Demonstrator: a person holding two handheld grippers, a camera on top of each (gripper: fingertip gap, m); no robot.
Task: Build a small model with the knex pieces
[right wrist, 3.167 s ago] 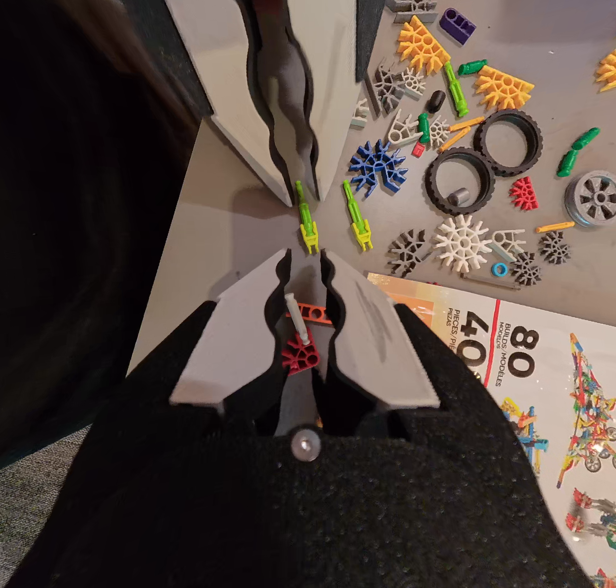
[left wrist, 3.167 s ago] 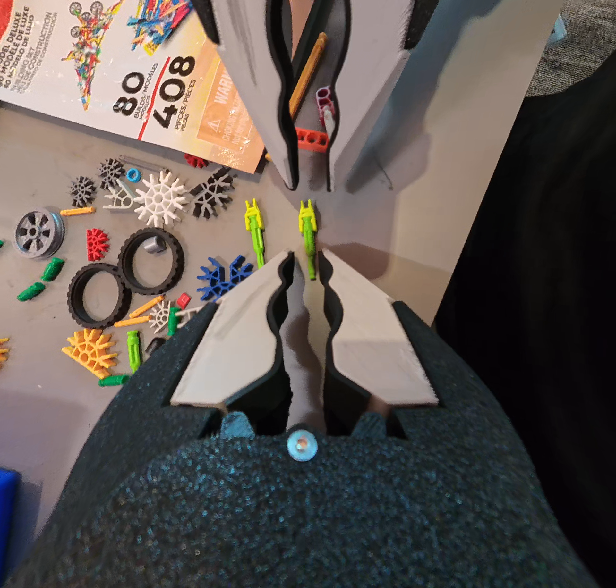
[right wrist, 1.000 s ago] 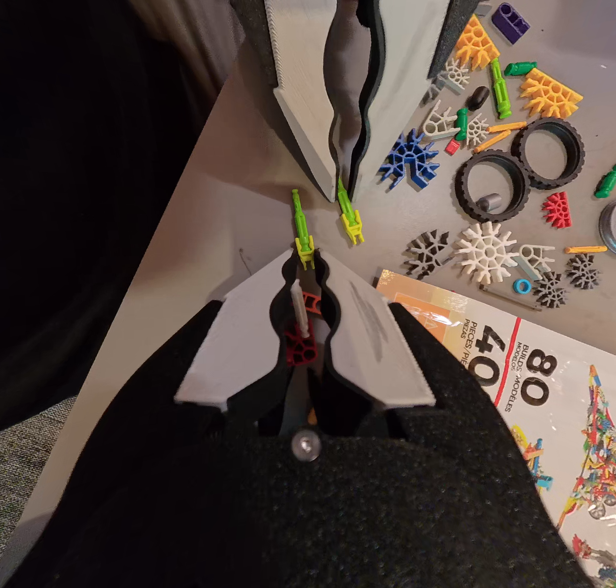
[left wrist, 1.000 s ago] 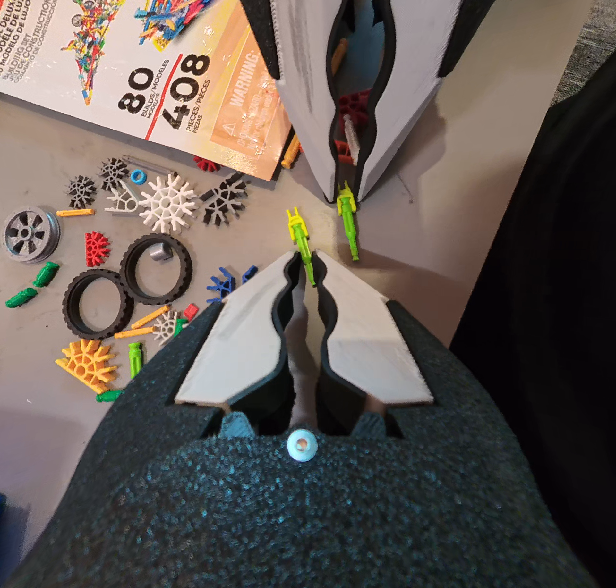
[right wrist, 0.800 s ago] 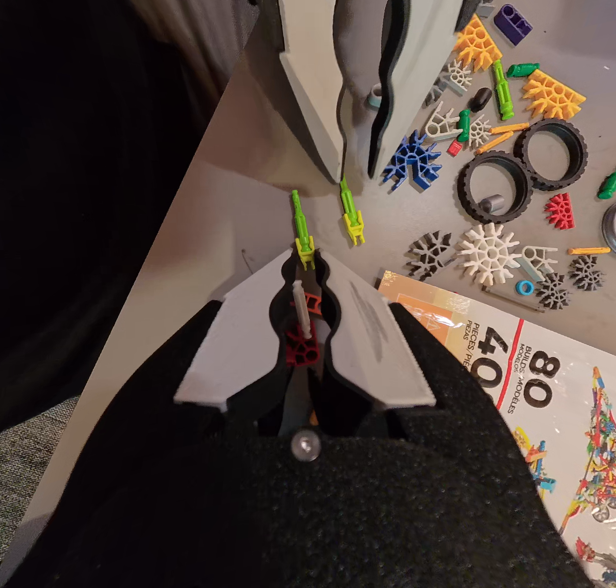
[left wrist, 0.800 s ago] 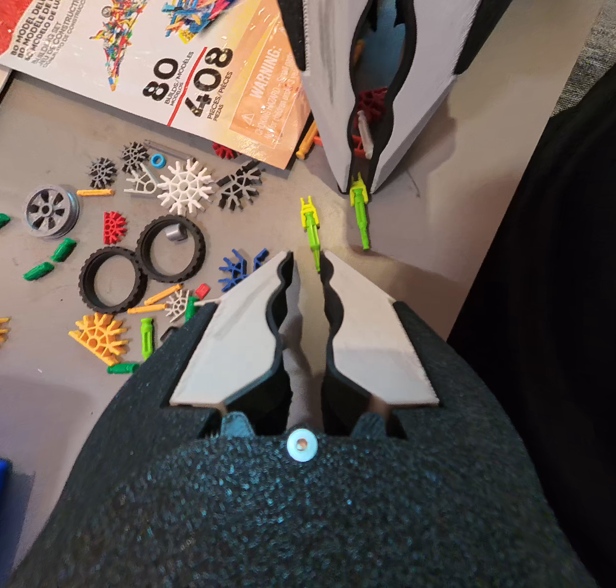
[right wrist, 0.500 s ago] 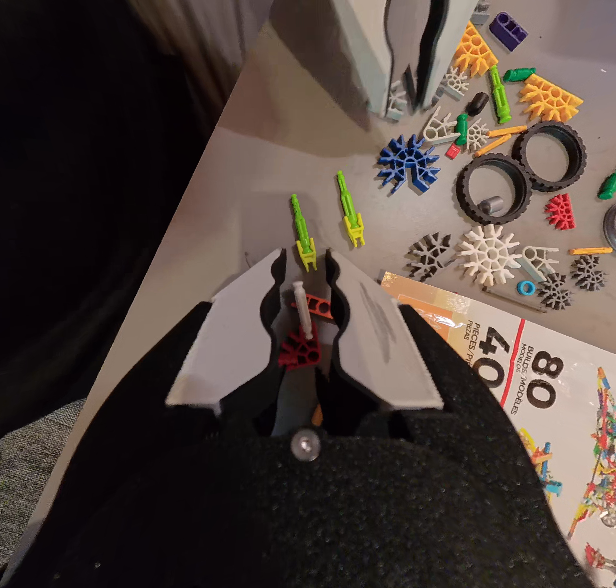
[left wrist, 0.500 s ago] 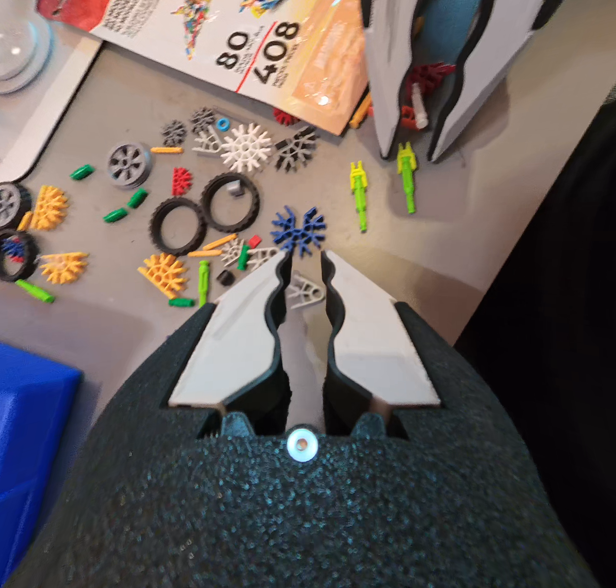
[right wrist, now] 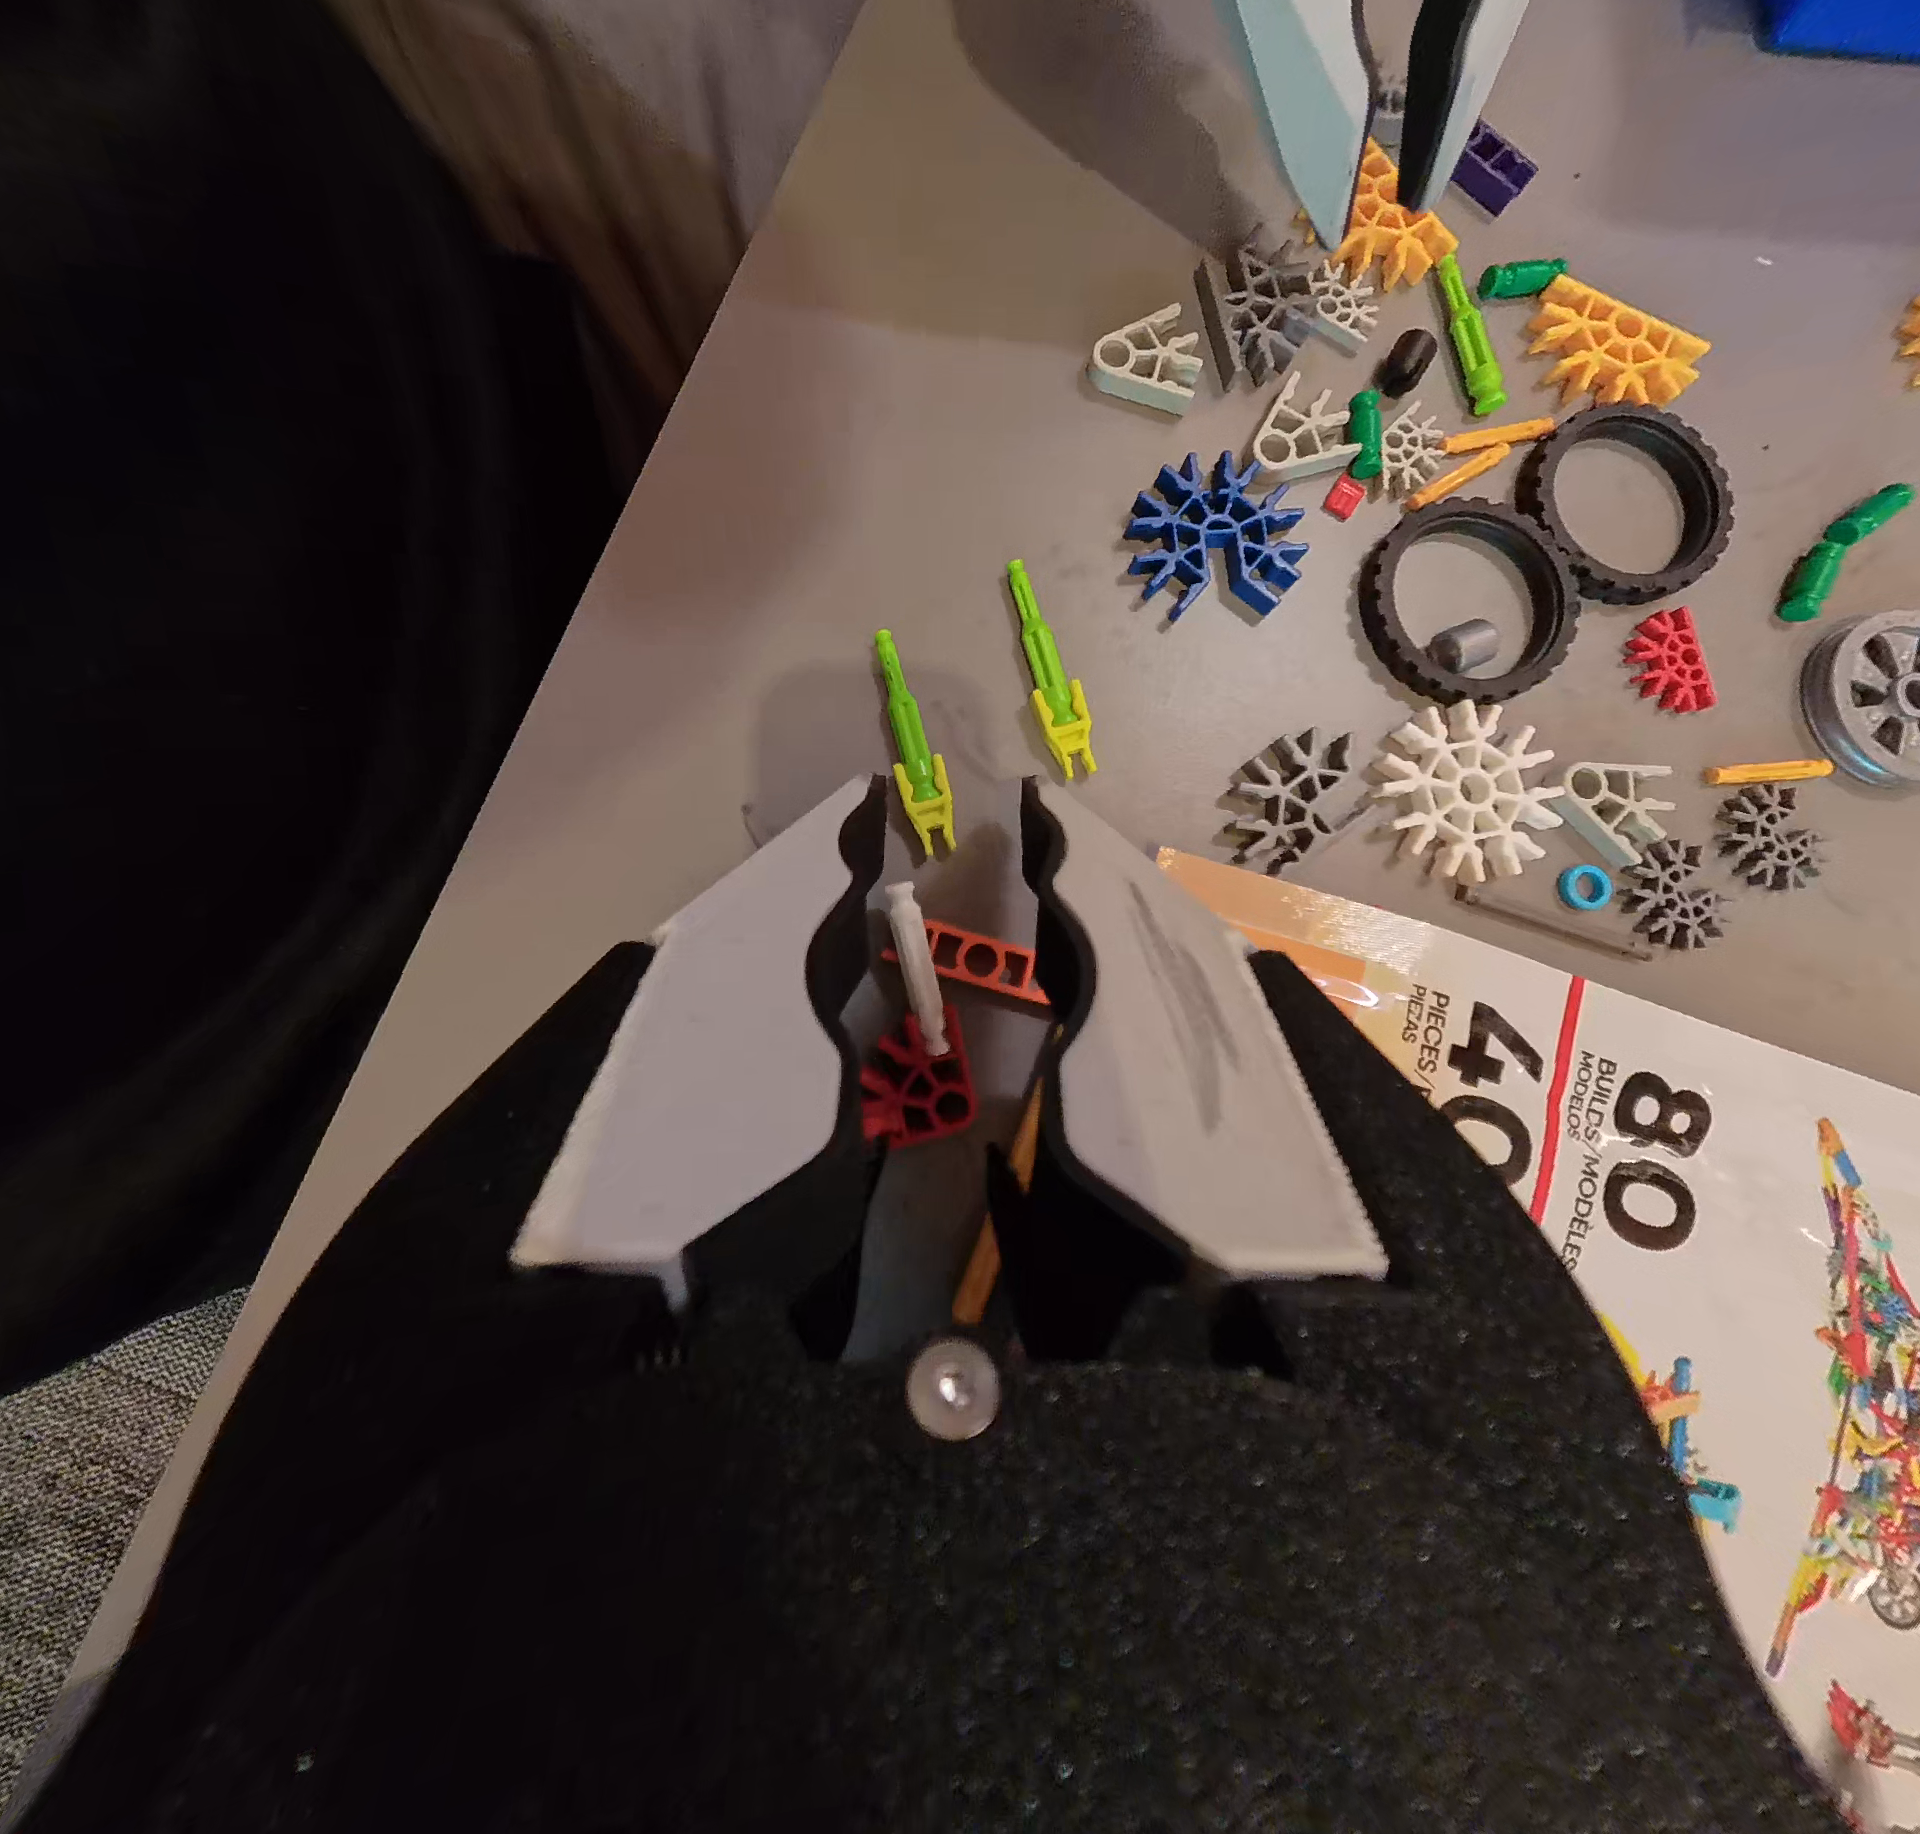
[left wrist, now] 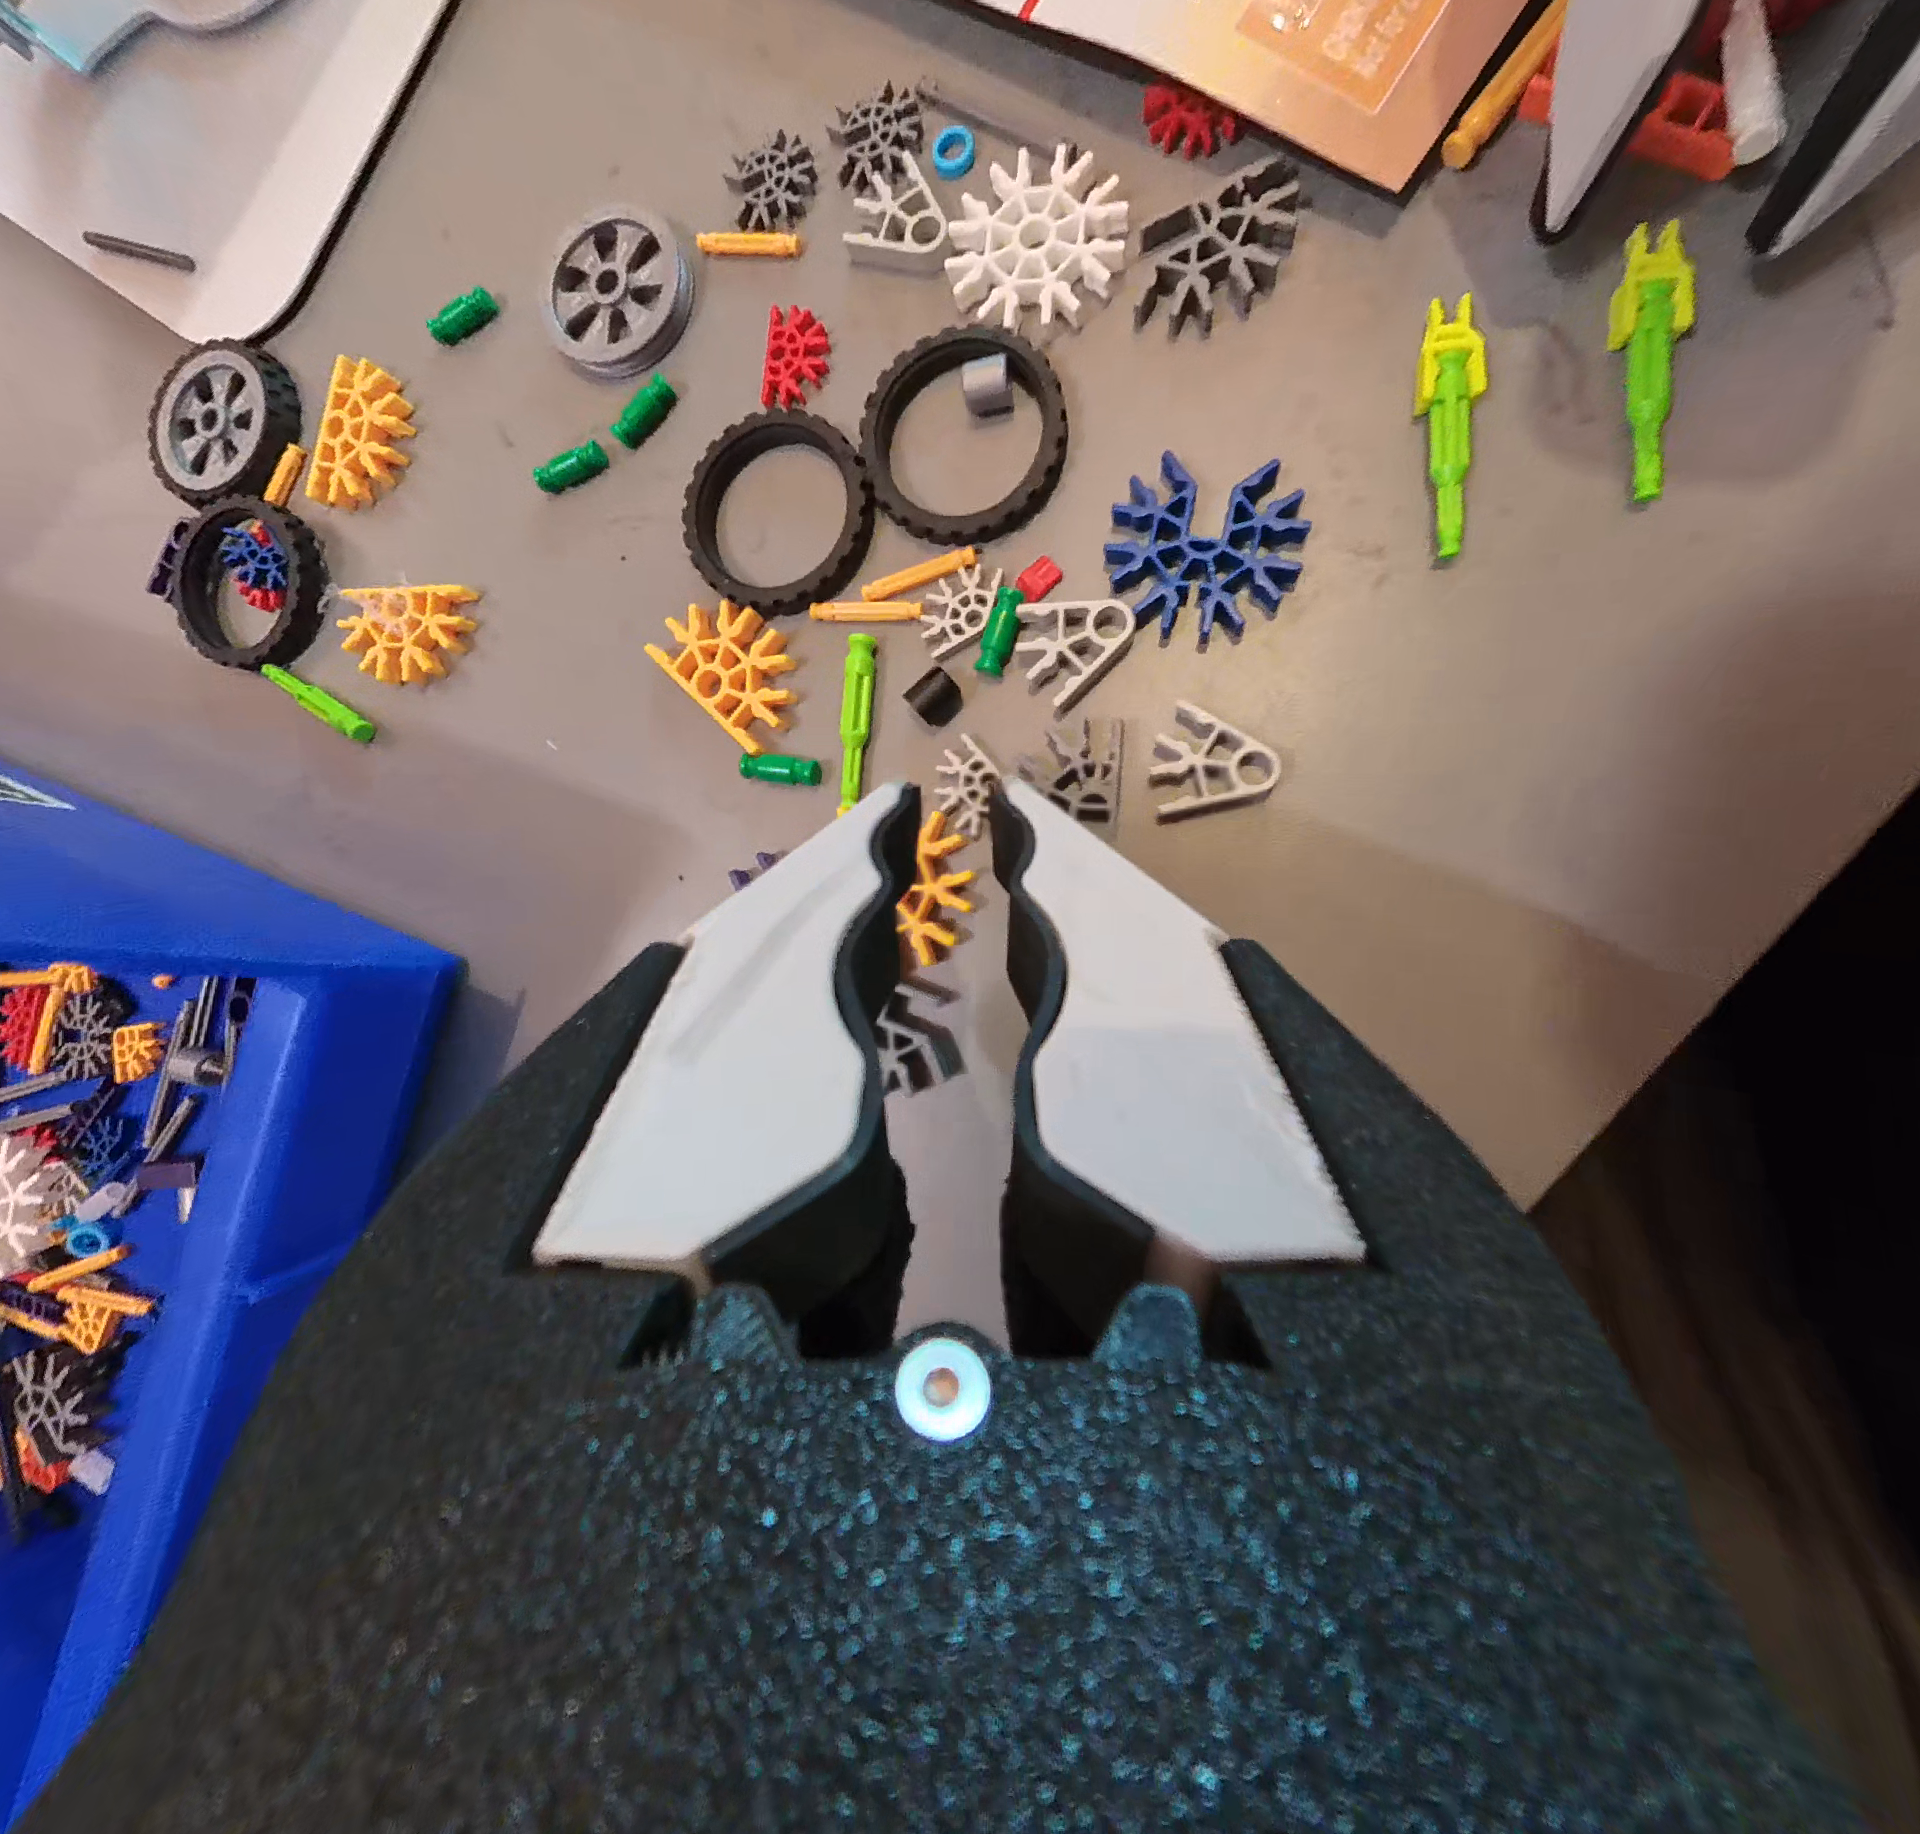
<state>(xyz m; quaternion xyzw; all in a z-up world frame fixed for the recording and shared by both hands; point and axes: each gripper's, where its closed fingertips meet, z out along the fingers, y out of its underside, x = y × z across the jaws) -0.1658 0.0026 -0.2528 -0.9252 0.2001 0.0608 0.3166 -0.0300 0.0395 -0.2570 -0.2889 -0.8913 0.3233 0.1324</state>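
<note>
At the far left a blue bin (left wrist: 343,963) of mixed building pieces sits on the grey counter (left wrist: 1455,745), with two black tyres (left wrist: 698,517) and scattered connectors beyond it. The left tool (left wrist: 954,818) hangs low over the near edge of that clutter, its jaws parted by a narrow gap and holding nothing. An orange fan connector (left wrist: 932,896) lies flat on the counter in line with the gap, a grey connector (left wrist: 914,1046) just behind it and a purple block (right wrist: 1496,163) close by, so the piece is hemmed in. Further right, two green rods with yellow clips (right wrist: 914,735) lie side by side, apart from the pile. The right tool (right wrist: 948,785) hovers at the clip end of the nearer one, jaws spread and empty. Beneath it lie a white rod (right wrist: 920,963), a red connector (right wrist: 920,1088) and an orange strip (right wrist: 977,953), beside a printed sheet (right wrist: 1455,1057).
</note>
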